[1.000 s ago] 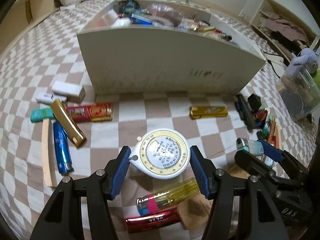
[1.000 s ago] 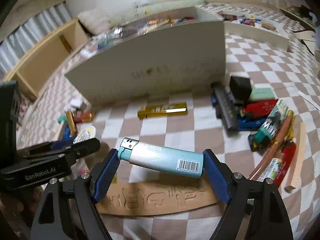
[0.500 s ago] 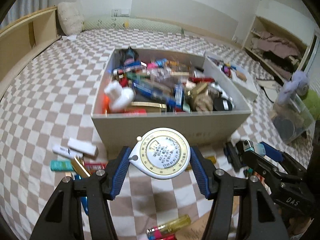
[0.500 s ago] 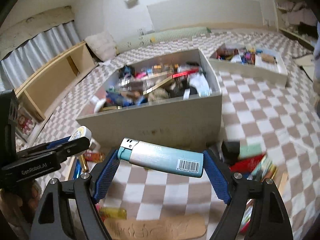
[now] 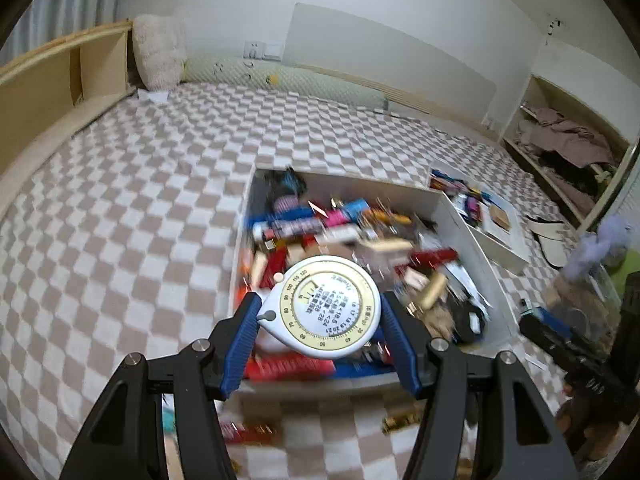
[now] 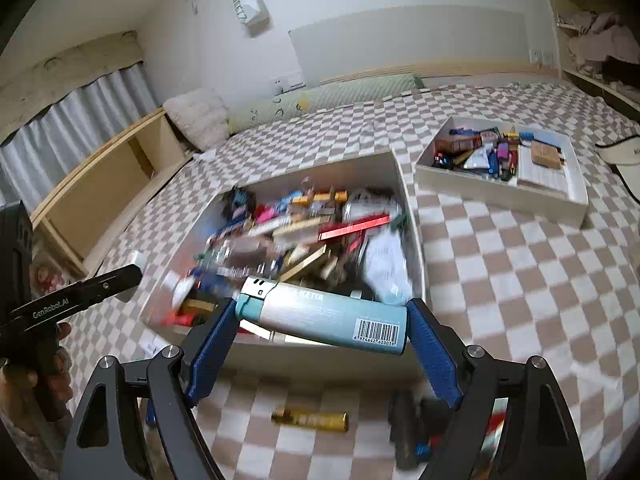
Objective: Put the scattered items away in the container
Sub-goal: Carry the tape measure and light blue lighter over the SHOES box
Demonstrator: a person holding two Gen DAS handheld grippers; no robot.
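Checkered brown-and-white bedding lies under a white rectangular container [image 6: 412, 216], heaped with bright packets and sticks. My left claw [image 5: 320, 312] grips a round white plastic measuring tape [image 5: 328, 306] with a gold numbered ring, above the container's near wall. My right claw [image 6: 322, 320] clamps a long pale-blue lighter [image 6: 324, 314] endwise, silver-capped, marked "KETTA" with a barcode; a gold lighter [image 6: 310, 420] lies on the bedding

Teal lighter [image 6: 324, 314], brown-and-white checkered blanket [image 6: 500, 264]
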